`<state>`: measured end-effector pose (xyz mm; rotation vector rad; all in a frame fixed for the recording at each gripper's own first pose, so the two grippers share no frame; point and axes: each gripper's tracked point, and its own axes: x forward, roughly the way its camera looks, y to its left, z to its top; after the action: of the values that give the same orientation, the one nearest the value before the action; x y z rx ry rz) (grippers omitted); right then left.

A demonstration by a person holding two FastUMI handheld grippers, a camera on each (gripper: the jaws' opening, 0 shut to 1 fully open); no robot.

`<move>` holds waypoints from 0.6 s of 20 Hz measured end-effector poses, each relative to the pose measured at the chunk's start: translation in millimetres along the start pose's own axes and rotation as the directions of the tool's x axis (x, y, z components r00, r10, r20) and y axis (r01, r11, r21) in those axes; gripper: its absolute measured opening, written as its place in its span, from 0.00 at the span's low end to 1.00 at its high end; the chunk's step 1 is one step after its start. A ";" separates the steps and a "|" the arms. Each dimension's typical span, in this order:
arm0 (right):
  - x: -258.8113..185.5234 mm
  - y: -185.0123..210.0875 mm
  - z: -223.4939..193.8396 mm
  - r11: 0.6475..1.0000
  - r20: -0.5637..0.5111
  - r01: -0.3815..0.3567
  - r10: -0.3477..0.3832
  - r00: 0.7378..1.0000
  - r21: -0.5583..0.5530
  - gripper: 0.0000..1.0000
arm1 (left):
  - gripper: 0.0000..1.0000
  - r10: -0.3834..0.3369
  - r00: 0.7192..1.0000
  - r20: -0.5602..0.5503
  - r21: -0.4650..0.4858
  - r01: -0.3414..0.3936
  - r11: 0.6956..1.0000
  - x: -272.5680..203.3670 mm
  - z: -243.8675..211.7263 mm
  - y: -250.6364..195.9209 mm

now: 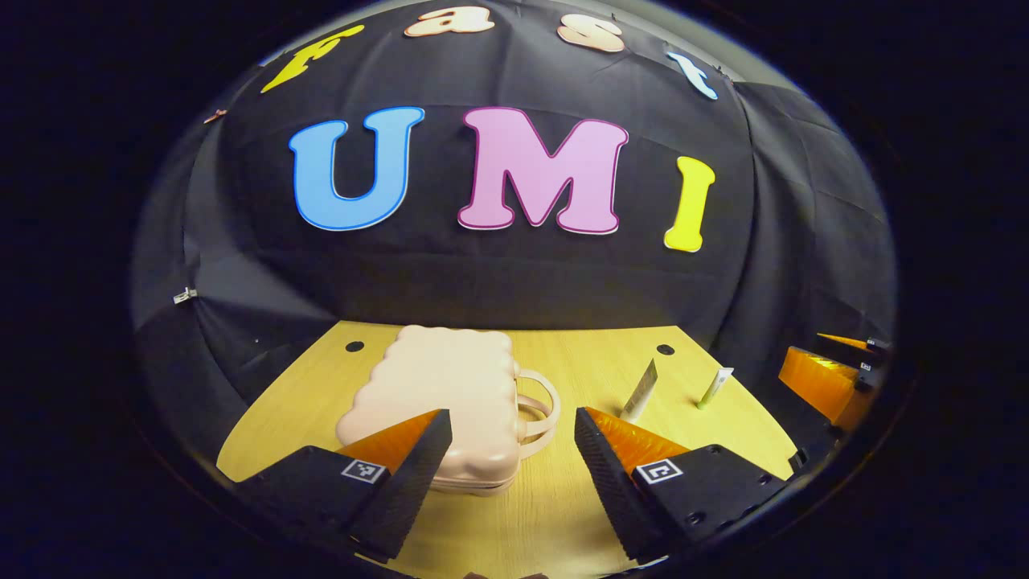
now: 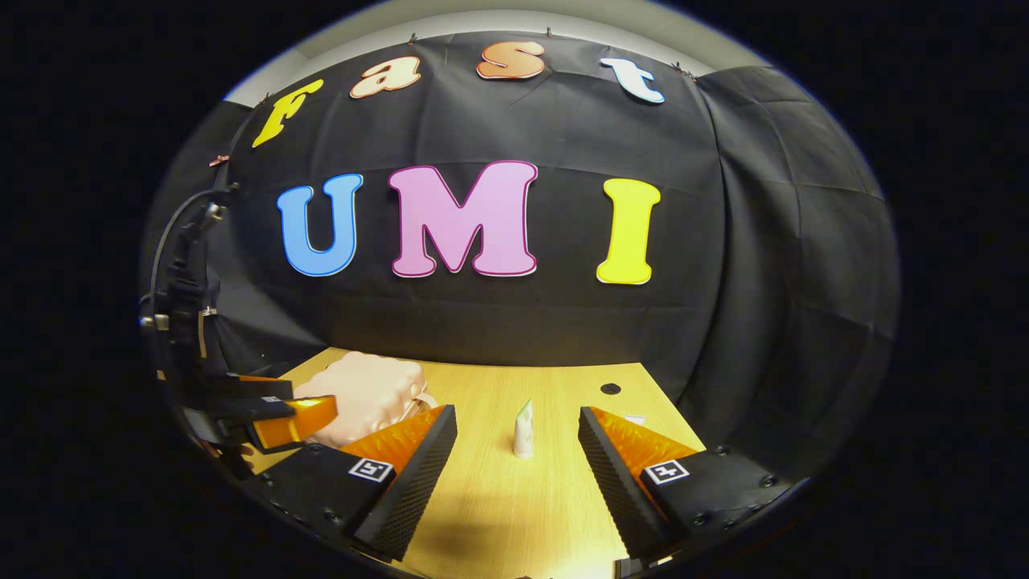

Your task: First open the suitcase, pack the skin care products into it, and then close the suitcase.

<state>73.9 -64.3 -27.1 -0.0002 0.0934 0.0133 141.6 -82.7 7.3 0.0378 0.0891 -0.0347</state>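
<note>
A pale pink suitcase (image 1: 438, 398) with a looped handle lies closed on the wooden table (image 1: 563, 498), just ahead of my left gripper (image 1: 512, 438), which is open and empty. Two skin care tubes stand to its right: a silvery one (image 1: 641, 390) and a white one with a green cap (image 1: 715, 388). In the right gripper view, a white tube (image 2: 523, 429) stands upright a little ahead of my right gripper (image 2: 516, 438), open with nothing between its fingers. The suitcase (image 2: 362, 398) lies at the left there, with the left gripper (image 2: 281, 418) beside it.
The black cloth wall closes the table at the back and on both sides. Two round holes (image 1: 665, 350) mark the table's far corners. The right gripper (image 1: 828, 378) shows at the right edge of the left gripper view.
</note>
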 end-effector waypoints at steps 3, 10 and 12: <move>15.3 -24.1 -7.1 1.000 -0.024 0.000 0.000 1.000 -0.005 0.97 | 0.97 0.000 0.999 -0.036 0.045 0.002 0.999 54.9 -4.8 -27.6; 55.5 -70.5 -30.9 1.000 -0.080 -0.013 0.011 0.997 -0.025 0.96 | 0.92 0.064 0.971 -0.228 0.141 -0.032 0.989 168.7 -67.6 -61.8; 61.0 -76.6 -39.6 1.000 -0.098 -0.019 0.018 0.995 -0.004 0.97 | 0.91 0.101 0.963 -0.249 0.170 -0.059 0.984 195.2 -77.5 -59.9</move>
<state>132.0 -140.2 -72.3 -0.0053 0.1919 0.0319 326.8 -145.9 -89.5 0.2083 0.3442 0.0450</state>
